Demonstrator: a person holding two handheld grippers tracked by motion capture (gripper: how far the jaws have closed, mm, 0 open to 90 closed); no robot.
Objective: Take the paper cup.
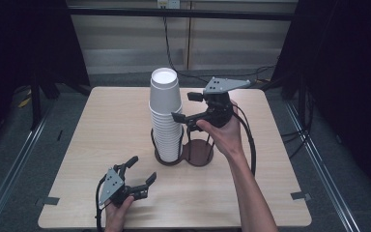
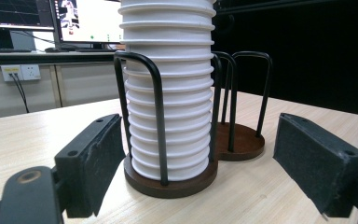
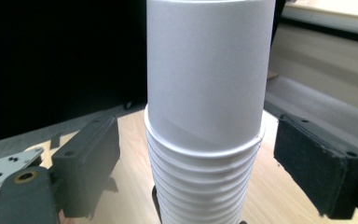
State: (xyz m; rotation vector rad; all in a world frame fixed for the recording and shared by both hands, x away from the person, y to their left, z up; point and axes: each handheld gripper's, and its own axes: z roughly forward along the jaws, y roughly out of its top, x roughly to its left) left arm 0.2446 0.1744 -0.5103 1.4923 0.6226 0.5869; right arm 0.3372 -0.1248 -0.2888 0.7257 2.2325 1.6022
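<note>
Right tool spread wide around cup stack in left bay of wire holder; left tool released, low on counter. Risk: off-centre squeeze tips the stack or lifts several nested cups.

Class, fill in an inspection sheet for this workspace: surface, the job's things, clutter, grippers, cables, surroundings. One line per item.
Surface: light wooden table, bare apart from the holder.
Job's things: stack of white paper cups, upside down, in one ring of a dark two-ring wire holder; the other ring is empty.
Clutter: nothing seen.
Grippers: right hand-held gripper open, its jaws either side of the stack near the top; left hand-held gripper open, low over the table, apart from the holder.
Cables: a black cable trails from the right one; more lie on the floor behind.
Surroundings: dark curtains, grey floor, monitors in the left gripper view.
</note>
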